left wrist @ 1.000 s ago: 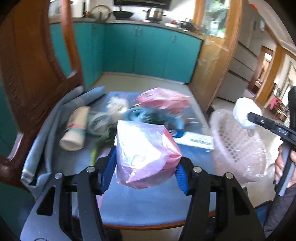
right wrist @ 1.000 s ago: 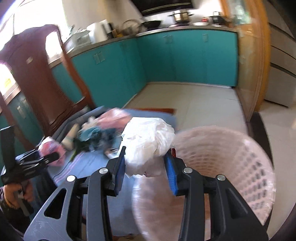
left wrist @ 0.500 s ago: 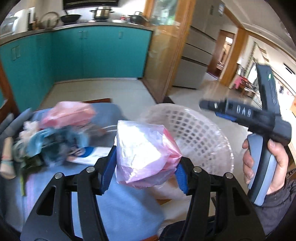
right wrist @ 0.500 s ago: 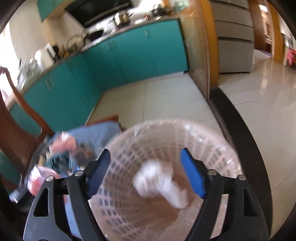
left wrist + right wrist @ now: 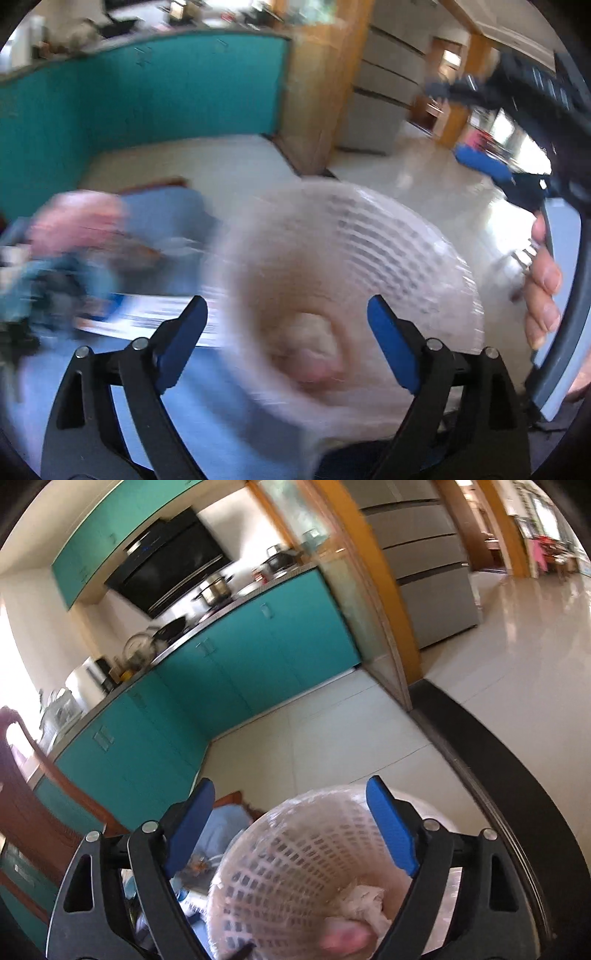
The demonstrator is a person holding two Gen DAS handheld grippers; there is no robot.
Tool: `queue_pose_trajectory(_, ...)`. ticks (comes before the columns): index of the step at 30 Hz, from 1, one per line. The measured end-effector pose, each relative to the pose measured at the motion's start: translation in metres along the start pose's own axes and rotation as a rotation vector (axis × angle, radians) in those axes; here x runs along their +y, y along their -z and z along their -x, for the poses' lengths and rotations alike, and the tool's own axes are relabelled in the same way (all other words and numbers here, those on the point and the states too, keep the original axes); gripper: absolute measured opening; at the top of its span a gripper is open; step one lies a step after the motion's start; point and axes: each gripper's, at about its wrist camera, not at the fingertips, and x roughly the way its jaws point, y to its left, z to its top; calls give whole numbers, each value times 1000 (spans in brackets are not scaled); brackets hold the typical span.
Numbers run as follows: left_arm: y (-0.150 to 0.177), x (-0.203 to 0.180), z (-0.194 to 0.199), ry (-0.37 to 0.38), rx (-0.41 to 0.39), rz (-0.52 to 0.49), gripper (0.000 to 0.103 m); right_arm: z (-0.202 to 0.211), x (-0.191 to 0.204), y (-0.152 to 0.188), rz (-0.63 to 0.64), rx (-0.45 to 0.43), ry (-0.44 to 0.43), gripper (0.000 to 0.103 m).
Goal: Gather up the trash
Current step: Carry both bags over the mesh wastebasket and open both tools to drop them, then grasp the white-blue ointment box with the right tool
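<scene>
Pink bag (image 5: 314, 360) dropped into upright basket (image 5: 388, 236).

Home kitchen: teal cabinets (image 5: 236, 672), stovetop pot (image 5: 214, 589)

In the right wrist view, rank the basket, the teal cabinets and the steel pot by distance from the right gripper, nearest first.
1. Basket: directly under the right gripper, whose jaws are opening with nothing between them.
2. Teal cabinets: across the floor, left and centre.
3. Steel pot: on the counter above those cabinets.

Daylight was bright. Glare washed the glossy floor (image 5: 524, 635). The left wrist view was heavily motion-blurred, smearing the basket (image 5: 369, 236); the right was sharper. Fisheye bending darkened every corner.
</scene>
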Motion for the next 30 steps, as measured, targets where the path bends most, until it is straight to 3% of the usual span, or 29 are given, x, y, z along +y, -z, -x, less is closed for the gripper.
queue_pose_trajectory(4, 0, 65, 31, -219, -68, 115, 90, -14, 32, 11, 126, 60, -49, 82)
queue_pose_trajectory(7, 9, 118, 58, -352, -89, 219, 90, -38, 77, 31, 291, 150, -100, 82)
queue_pose_trajectory(11, 26, 170, 90, -470, -84, 299, 90, -74, 153, 89, 640, 330, -164, 82)
queue_pose_trajectory(13, 33, 180, 96, -481, -77, 315, 90, -98, 183, 121, 797, 426, -162, 82)
queue_pose_trajectory(15, 40, 188, 103, -483, -67, 323, 91, -116, 195, 142, 868, 505, -160, 82)
queue_pose_trajectory(20, 56, 200, 101, -486, -35, 346, 91, -158, 195, 167, 875, 658, -95, 82)
queue_pose_trajectory(26, 64, 211, 100, -493, -22, 363, 91, -159, 200, 178, 873, 717, -112, 82)
queue_pose_trajectory(28, 65, 210, 99, -488, -20, 368, 91, -151, 203, 183, 866, 738, -163, 82)
queue_pose_trajectory(30, 65, 210, 97, -478, -19, 370, 91, -140, 207, 183, 811, 785, -287, 82)
